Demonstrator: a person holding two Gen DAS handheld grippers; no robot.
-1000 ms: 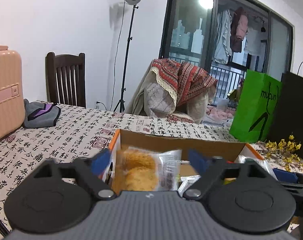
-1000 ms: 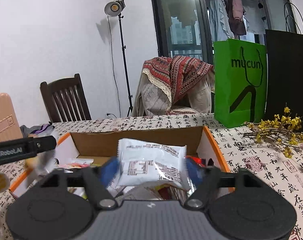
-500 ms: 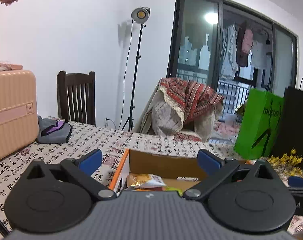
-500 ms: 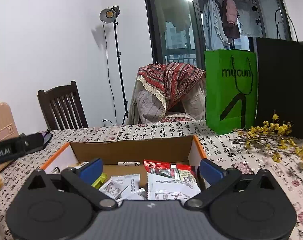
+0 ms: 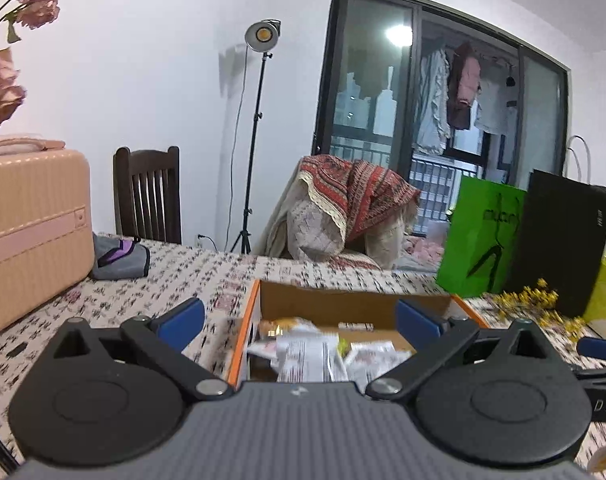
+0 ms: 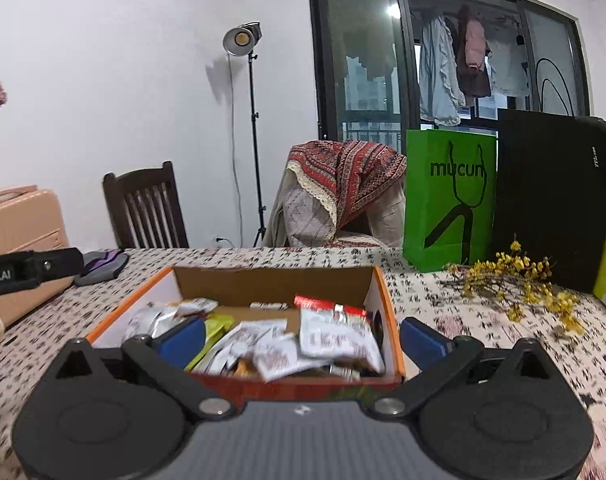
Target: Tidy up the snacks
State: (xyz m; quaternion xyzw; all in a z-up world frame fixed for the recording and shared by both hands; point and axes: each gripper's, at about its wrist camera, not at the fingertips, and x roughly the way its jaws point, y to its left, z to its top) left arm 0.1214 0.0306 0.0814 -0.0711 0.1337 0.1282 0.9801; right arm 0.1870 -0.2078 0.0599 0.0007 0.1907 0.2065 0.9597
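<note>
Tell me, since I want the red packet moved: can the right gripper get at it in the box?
Probably yes. The right gripper is open, the box has no lid, and the red packet lies on top near the far right corner.

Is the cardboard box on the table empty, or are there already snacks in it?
Not empty. The cardboard box stands open-topped, and several snack packets lie piled inside against its right wall.
</note>
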